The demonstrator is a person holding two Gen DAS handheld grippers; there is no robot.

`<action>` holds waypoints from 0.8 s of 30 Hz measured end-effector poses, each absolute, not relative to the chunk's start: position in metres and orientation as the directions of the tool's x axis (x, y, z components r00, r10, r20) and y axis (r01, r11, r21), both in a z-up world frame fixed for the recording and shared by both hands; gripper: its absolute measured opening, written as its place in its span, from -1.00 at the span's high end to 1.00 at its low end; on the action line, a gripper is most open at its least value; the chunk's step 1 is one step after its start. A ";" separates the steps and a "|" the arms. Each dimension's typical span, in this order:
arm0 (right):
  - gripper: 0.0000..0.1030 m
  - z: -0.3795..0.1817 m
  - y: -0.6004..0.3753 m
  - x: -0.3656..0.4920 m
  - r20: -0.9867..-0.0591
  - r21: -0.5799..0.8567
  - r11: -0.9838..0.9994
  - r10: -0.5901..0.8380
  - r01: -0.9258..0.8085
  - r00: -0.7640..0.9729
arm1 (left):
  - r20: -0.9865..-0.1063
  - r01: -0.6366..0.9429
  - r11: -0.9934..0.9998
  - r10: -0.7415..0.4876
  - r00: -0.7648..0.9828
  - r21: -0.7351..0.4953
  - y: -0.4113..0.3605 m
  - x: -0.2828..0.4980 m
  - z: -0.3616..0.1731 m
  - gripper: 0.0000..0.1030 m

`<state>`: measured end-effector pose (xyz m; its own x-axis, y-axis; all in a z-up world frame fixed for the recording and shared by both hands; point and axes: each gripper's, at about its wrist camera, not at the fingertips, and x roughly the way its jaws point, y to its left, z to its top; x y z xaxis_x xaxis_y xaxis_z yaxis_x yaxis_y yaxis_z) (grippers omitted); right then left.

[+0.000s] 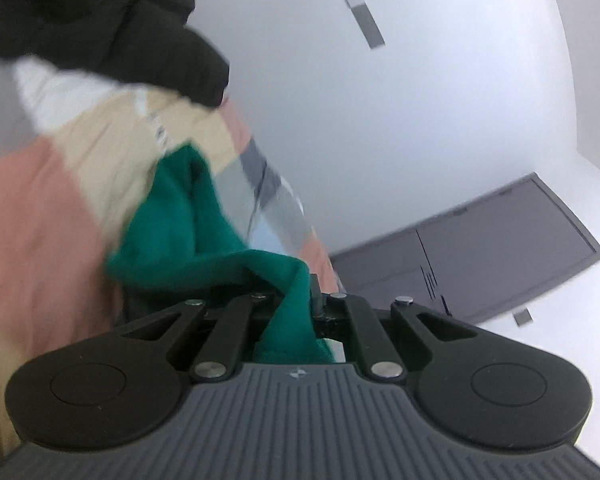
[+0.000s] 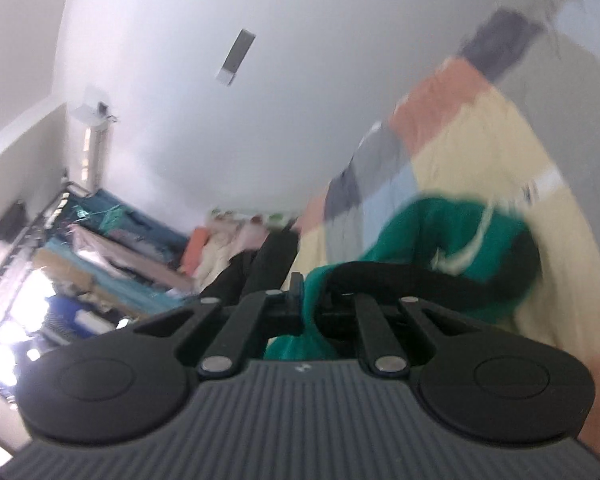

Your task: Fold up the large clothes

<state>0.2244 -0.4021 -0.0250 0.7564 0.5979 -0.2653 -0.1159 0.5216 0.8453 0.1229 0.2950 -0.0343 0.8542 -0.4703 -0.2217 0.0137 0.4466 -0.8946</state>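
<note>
**Matte black linkages on ribbed grey bodies**

The left gripper [image 1: 296, 300] is showing a ribbed grey housing flanked by two round black lobes, each carrying a faint recessed circle. Black link bars are running forward from silver pivot pins, with a small emblem sitting at the housing's front edge. The right gripper [image 2: 304, 300] is showing the same build: grey ribs, black lobes, silver pins, small emblem.

I am in a bedroom at home: a bed under a patchwork quilt [image 2: 472, 152] of pink, cream and grey squares, plain white walls [image 1: 380, 140], a grey door [image 1: 500, 256], and a rack crowded with hanging clothes [image 2: 100, 248].
</note>
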 end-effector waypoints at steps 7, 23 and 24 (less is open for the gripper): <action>0.86 -0.027 -0.386 0.350 -0.419 0.775 0.628 0.421 0.075 0.805 | -0.353 -0.088 0.624 -0.316 0.880 -0.777 0.285 0.261 -0.004 0.86; 0.85 -0.156 -0.354 0.514 -0.578 0.615 0.761 0.259 0.205 0.774 | -0.523 -0.182 0.748 -0.248 0.816 -0.638 0.282 0.498 -0.131 0.84; 0.85 -0.166 -0.355 0.518 -0.585 0.621 0.754 0.265 0.214 0.766 | -0.528 -0.168 0.761 -0.255 0.810 -0.627 0.282 0.504 -0.136 0.84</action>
<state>0.5178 -0.3551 -0.1660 0.7661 0.2653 -0.5855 0.2136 0.7540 0.6212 0.5039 0.2818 -0.1362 0.8103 -0.2552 -0.5276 -0.1683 0.7610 -0.6265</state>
